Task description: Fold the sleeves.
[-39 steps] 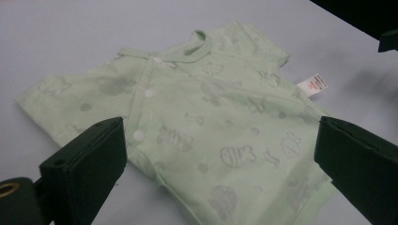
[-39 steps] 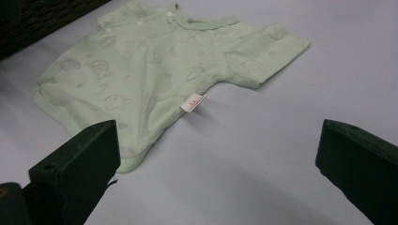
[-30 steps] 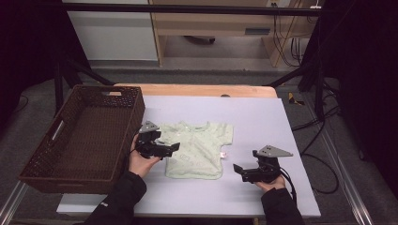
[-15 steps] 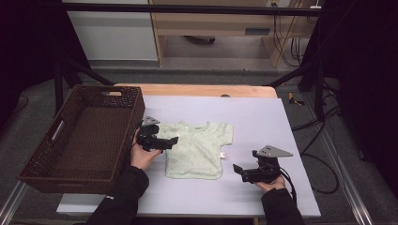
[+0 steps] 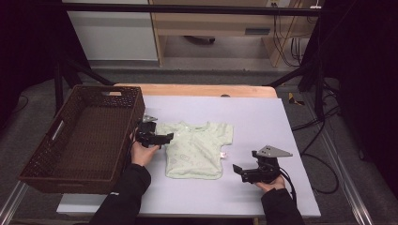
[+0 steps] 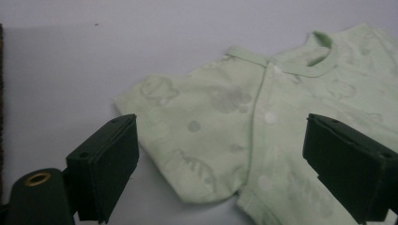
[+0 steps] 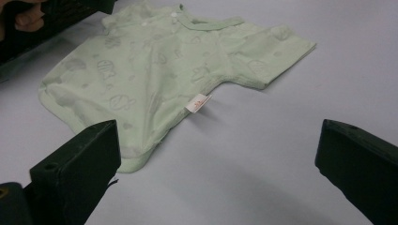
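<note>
Movement since a second ago is all on the left: the left gripper (image 5: 162, 138) has slid from the middle of the shirt (image 5: 197, 150) out to its near sleeve (image 6: 187, 140), beside the basket (image 5: 56, 136), and come lower, while the right gripper (image 5: 240, 171) has kept its place by the shirt's lower right corner. The left jaws have just been closing a little, yet they stand wide apart, with the sleeve lying flat between them and neither pad pressing on it. The right jaws are likewise wide apart, with bare table between them and the hem just beside one jaw. I judge this the set-up for a pinch on the sleeve, probably to fold the shirt or lift it toward the basket; no grip is made yet. The shirt, pale green with a faint print and a small side label (image 7: 198, 103), lies spread front-up near the middle of the table (image 5: 263, 122), which is smooth, light grey-lilac and edged with wood at the back. The woven brown basket sits at the table's left edge. Beyond are a grey floor, dark stands, cables and light cabinets.
</note>
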A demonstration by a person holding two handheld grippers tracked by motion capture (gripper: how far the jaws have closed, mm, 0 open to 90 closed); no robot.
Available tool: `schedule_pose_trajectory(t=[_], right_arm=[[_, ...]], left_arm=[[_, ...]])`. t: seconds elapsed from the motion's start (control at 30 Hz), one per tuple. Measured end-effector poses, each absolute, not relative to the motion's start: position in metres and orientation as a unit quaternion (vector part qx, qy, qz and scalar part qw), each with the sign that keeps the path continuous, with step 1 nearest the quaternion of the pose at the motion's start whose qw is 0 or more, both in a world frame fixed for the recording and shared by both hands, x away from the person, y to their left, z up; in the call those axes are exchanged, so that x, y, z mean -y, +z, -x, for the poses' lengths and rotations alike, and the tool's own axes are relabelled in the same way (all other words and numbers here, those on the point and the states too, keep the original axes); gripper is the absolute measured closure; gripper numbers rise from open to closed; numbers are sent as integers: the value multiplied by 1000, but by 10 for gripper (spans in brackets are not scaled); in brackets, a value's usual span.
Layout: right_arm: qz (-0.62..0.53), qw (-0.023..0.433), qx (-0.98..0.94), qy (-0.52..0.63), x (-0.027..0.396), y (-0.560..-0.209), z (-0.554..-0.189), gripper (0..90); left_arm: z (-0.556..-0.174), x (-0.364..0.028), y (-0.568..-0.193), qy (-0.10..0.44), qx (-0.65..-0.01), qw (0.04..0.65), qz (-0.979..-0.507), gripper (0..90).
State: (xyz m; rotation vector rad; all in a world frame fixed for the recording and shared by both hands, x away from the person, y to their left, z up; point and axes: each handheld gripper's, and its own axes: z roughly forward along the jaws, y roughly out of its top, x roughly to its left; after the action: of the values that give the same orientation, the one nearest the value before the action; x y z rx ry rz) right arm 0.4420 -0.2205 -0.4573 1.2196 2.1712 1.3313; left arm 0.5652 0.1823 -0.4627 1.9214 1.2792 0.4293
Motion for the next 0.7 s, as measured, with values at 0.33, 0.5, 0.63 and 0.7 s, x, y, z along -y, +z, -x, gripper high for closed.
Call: schedule_pose_trajectory(t=[0.33, 0.5, 0.63, 0.7], right_arm=[[-426, 158, -759, 466, 221, -457, -442, 12], [-425, 159, -759, 466, 221, -457, -442, 13], [-425, 158, -759, 467, 221, -457, -442, 14], [-426, 158, -759, 467, 221, -457, -442, 14]], left_arm=[[-570, -185, -470, 193, -522, 368, -745, 314], [-571, -183, -473, 202, -525, 354, -747, 418], [-572, -183, -475, 207, -532, 345, -745, 477], [-571, -183, -476, 209, -536, 343, -743, 522]])
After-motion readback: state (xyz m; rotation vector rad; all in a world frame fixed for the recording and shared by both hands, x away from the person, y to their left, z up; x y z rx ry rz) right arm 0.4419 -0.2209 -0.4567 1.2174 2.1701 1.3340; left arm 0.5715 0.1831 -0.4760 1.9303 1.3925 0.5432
